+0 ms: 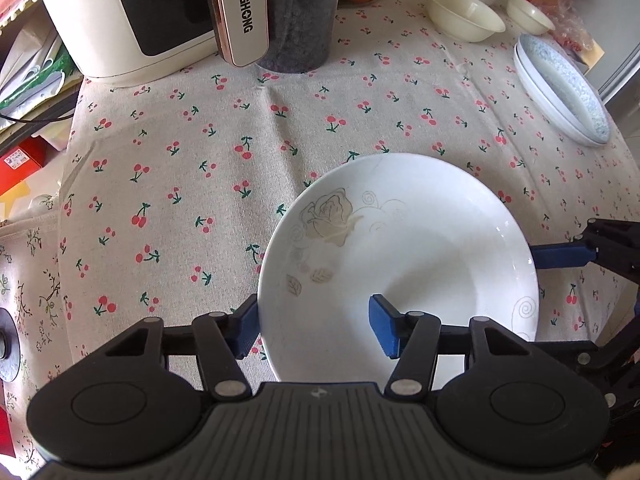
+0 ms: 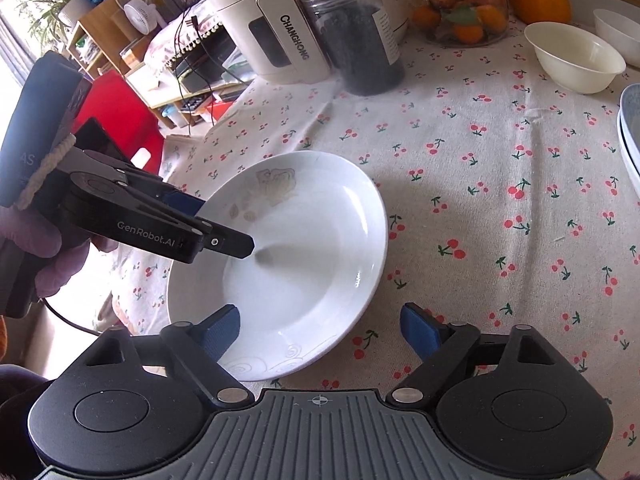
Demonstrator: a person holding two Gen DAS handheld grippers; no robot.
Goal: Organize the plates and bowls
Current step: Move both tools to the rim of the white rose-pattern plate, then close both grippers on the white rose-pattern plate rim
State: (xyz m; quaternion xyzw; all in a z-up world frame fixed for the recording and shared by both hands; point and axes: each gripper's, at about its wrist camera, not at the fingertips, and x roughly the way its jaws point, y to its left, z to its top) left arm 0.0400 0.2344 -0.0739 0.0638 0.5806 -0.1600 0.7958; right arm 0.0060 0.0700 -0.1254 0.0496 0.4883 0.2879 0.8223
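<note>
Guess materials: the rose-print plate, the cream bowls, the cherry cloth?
Rose-print plate: looks like glazed ceramic, glossy white with sharp window highlights.
Cream bowls: ceramic or melamine; the smooth, softer sheen leaves it open.
Cherry cloth: woven fabric, matte, with creases and a stitched hem.

The near rim of the white rose-patterned plate (image 1: 400,264) disappears beneath the left gripper (image 1: 316,326) body in the left wrist view, where the gripper's left pad sits partly behind the plate's edge. The stack of blue-speckled plates (image 2: 630,136) is cut off by the right edge of the right wrist view. The air fryer (image 1: 132,20) and dark-filled jar (image 1: 300,20) lose their tops to the frame. Fruit inside the glass jar (image 2: 460,4) is indistinct.
</note>
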